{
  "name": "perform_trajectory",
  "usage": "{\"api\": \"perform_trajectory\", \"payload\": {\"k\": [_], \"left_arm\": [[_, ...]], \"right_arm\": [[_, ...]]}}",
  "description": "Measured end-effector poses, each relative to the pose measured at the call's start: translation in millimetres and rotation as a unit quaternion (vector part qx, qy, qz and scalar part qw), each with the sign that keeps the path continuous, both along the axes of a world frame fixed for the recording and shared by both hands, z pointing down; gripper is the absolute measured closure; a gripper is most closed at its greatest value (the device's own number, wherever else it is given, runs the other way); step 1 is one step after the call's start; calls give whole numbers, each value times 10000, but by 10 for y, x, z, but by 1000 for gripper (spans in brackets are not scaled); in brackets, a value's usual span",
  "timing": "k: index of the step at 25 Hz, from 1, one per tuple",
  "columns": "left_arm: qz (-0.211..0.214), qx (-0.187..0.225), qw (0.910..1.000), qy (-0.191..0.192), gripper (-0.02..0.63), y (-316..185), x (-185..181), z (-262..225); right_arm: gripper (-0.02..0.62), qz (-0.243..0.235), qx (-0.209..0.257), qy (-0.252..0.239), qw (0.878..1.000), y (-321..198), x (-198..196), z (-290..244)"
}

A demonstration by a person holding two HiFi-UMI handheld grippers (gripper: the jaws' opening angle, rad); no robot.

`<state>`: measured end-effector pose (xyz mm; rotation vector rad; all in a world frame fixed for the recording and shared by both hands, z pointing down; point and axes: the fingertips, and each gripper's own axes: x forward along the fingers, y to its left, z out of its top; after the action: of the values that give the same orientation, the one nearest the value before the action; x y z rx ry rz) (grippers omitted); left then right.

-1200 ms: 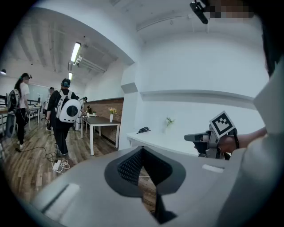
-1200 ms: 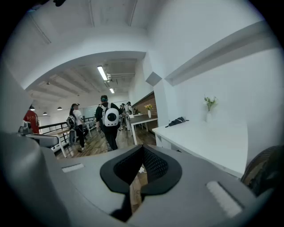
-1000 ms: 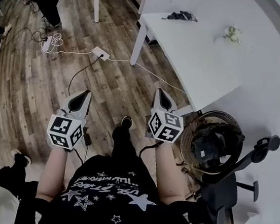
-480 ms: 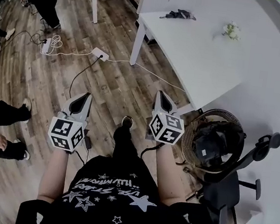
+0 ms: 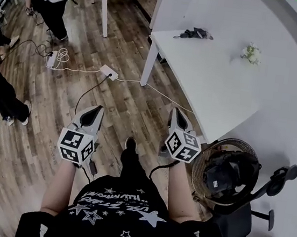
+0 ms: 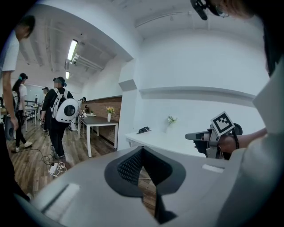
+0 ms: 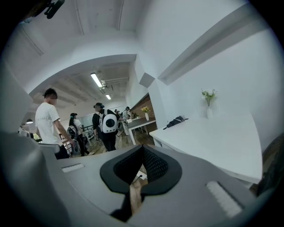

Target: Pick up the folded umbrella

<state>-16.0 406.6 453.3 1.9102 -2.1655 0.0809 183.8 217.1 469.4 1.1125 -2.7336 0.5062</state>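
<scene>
Person stepped fwd toward white table (image 5: 212, 86); left gripper (image 5: 97, 110) & right gripper (image 5: 177, 112) both jaws together, empty; folded umbrella (image 5: 194, 34) at table's far edge, well apart.

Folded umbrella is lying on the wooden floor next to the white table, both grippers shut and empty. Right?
Not quite. The folded umbrella lies on the white table, at its far end, not on the floor; the head view shows it. The left gripper and right gripper are shut and empty, as you said.
</scene>
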Motion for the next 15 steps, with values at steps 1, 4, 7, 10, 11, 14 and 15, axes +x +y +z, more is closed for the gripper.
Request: {"api": "perform_trajectory", "payload": {"k": [1, 4, 7, 10, 11, 14, 15], "left_arm": [[-7, -18, 10000, -10, 603, -95, -53, 4], [-38, -76, 10000, -30, 603, -400, -232, 1], [-62, -99, 9999, -54, 603, -738, -403, -31], [-27, -84, 9999, -77, 603, -1086, -549, -103], [-1, -84, 9999, -89, 603, -1204, -591, -129], [50, -106, 9999, -87, 603, -1539, -702, -160], [60, -116, 9999, -78, 603, -1651, -736, -157]], "right_arm": [[580, 2, -33, -20, 10000, -115, -57, 11], [580, -76, -82, -53, 9999, -446, -276, 9], [580, -149, -68, -17, 9999, -773, -473, -10], [580, -162, -69, 2, 9998, -1096, -624, -50], [580, -165, -84, -1, 9998, -1207, -669, -66], [580, -175, -299, -180, 9992, -1545, -787, -104], [580, -175, -349, -235, 9990, -1661, -824, -114]]}}
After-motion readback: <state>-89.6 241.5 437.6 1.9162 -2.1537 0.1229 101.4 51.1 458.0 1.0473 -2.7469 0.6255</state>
